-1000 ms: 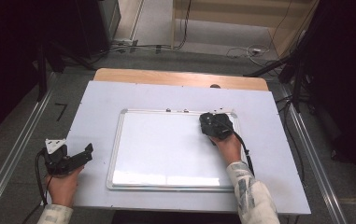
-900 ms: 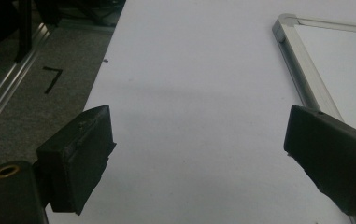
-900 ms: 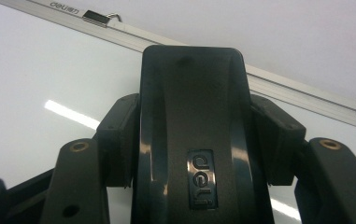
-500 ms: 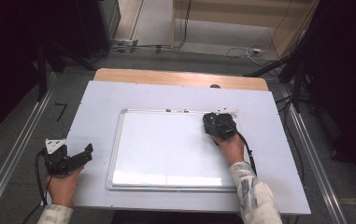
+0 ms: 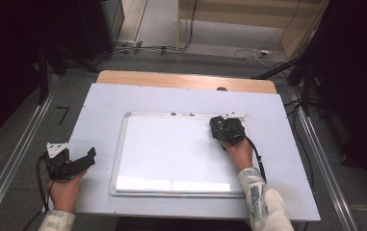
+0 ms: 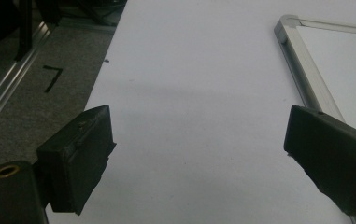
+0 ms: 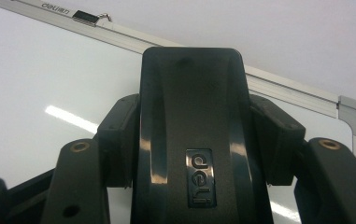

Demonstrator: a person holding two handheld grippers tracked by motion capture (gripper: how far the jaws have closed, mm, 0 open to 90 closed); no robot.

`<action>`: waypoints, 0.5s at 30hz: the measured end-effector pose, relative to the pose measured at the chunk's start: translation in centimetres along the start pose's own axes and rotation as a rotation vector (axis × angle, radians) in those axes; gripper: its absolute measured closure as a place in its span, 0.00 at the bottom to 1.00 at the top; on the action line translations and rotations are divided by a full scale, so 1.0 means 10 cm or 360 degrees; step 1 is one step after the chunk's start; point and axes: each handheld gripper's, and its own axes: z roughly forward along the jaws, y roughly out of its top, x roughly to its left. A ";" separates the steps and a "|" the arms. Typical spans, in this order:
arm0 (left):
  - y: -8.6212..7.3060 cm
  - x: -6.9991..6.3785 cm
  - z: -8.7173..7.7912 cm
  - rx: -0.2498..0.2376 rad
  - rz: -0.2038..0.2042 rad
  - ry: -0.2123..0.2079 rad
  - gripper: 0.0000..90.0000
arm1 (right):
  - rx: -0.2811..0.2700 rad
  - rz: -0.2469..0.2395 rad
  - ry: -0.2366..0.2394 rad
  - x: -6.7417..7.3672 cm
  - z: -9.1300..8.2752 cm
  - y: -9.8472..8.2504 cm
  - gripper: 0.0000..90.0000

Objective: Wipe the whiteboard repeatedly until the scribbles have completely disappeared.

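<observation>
Rightward a little, right gripper [image 5: 227,131] clenches eraser [image 7: 192,140], its logo close-up; left gripper [image 6: 199,158] released.

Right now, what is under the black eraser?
The whiteboard lies under the black eraser, which the right tool grips near the board's top right corner. The patch of board beneath the eraser is covered, so any marks there are hidden.
</observation>
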 end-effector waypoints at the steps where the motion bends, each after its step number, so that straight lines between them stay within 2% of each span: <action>1: 0.00 0.00 0.00 0.0000 0.0001 0.0000 0.10 | -0.0001 0.0007 0.0001 0.00 -0.01 -0.01 0.43; 9: 0.00 -0.01 0.00 -0.0002 0.0003 -0.0001 0.10 | -0.0013 0.0011 -0.0003 -0.01 -0.07 -0.06 0.43; 12: 0.00 -0.01 0.01 -0.0001 0.0003 0.0000 0.10 | -0.0019 0.0003 0.0008 0.01 -0.11 -0.08 0.43; 15: 0.00 -0.01 0.01 0.0000 0.0002 -0.0001 0.10 | -0.0051 0.0032 0.0034 0.01 -0.16 -0.07 0.43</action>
